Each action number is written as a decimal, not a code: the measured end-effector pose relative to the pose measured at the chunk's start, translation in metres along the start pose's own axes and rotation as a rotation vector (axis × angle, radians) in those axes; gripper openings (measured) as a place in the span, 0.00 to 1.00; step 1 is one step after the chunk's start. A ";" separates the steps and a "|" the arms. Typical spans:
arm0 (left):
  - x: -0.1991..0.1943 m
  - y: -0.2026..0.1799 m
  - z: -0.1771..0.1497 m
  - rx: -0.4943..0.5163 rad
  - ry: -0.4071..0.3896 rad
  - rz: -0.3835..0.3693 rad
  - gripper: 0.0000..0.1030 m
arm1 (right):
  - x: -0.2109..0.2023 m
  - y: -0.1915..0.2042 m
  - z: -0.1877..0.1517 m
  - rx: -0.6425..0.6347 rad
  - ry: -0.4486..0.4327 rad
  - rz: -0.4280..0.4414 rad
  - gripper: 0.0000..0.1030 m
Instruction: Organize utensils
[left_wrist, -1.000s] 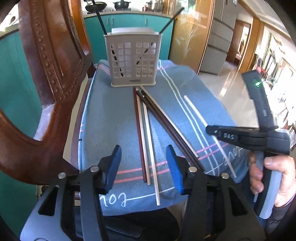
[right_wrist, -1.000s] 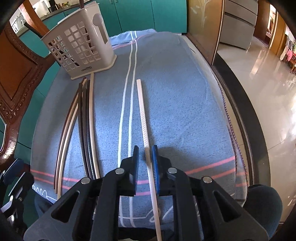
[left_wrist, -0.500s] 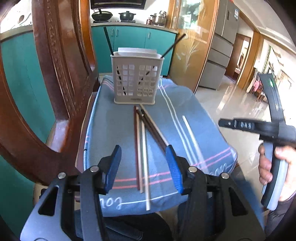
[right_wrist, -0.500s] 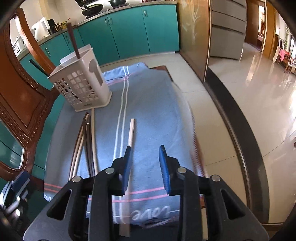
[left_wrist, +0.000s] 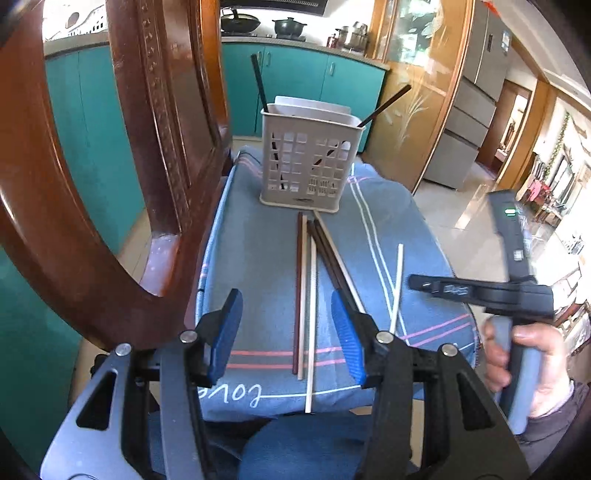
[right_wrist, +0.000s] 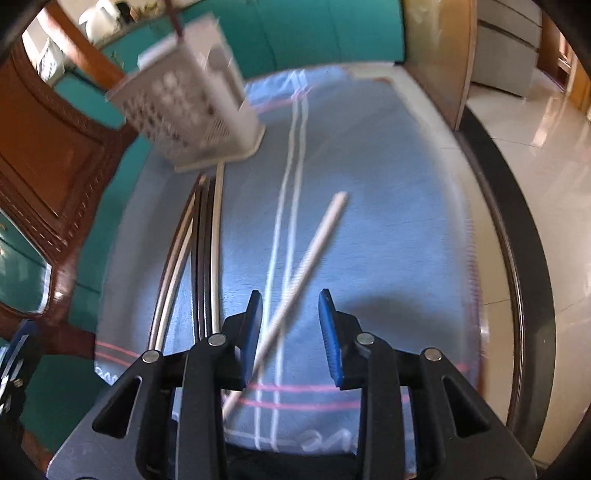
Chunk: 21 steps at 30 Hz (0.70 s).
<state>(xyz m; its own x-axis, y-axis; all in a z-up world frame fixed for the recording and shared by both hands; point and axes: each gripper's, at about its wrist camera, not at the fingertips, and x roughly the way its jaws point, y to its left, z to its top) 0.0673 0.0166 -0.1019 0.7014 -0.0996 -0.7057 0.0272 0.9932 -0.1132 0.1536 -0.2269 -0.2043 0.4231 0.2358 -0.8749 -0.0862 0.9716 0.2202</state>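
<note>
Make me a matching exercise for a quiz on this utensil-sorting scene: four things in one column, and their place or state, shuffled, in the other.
Things:
1. utensil basket
2. lone white chopstick
3. bundle of chopsticks
4. left hand-held gripper

Places or states:
A. lies apart on the blue towel, slanting across its white stripes
B. open, holding nothing
C. stands upright at the towel's far end with dark sticks poking out
D. lie side by side just in front of the basket

Pairs: 1-C, 2-A, 3-D, 4-B
</note>
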 end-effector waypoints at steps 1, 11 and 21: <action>0.002 -0.001 0.001 0.004 0.003 0.010 0.49 | 0.008 0.005 0.002 -0.018 0.015 -0.014 0.31; 0.034 -0.015 0.001 0.000 0.112 -0.026 0.49 | 0.033 0.030 0.005 -0.320 0.007 -0.137 0.06; 0.129 -0.008 0.020 0.007 0.256 -0.043 0.32 | 0.029 -0.010 0.023 -0.239 0.045 -0.104 0.14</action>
<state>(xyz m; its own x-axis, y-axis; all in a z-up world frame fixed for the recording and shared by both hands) 0.1718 -0.0034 -0.1787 0.4961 -0.1531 -0.8546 0.0592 0.9880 -0.1427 0.1877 -0.2298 -0.2221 0.4003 0.1298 -0.9072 -0.2571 0.9661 0.0248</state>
